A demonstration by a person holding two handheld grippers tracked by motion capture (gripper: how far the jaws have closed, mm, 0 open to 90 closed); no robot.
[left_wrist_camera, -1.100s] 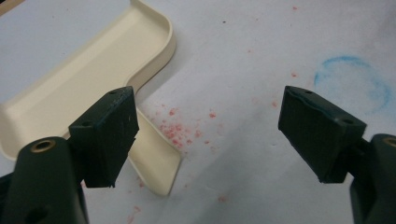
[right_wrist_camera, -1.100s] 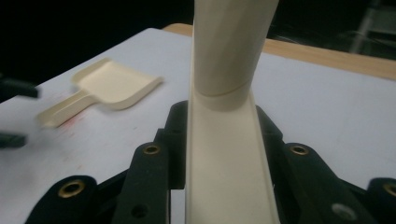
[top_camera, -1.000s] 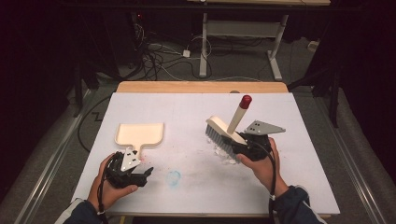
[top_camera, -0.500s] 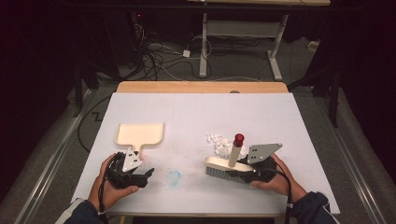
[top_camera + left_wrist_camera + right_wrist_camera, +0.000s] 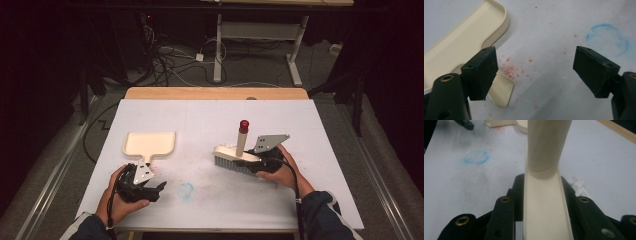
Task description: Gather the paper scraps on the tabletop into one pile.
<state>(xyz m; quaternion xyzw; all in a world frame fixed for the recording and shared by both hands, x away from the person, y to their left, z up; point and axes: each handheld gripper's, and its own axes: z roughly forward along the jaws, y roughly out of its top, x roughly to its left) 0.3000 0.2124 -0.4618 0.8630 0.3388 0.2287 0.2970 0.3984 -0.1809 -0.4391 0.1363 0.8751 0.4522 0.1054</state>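
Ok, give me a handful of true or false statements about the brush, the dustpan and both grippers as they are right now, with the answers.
1. The right gripper is clamped on the brush. True.
2. The left gripper has its jaws shut on the dustpan handle. False: its jaws stand wide open with only table between them, and the dustpan handle lies by one jaw.
3. The brush handle ends in a red tip. True.
4. The dustpan is blue. False: it is cream.
5. A blue ring mark lies on the white table between the two hands. True.
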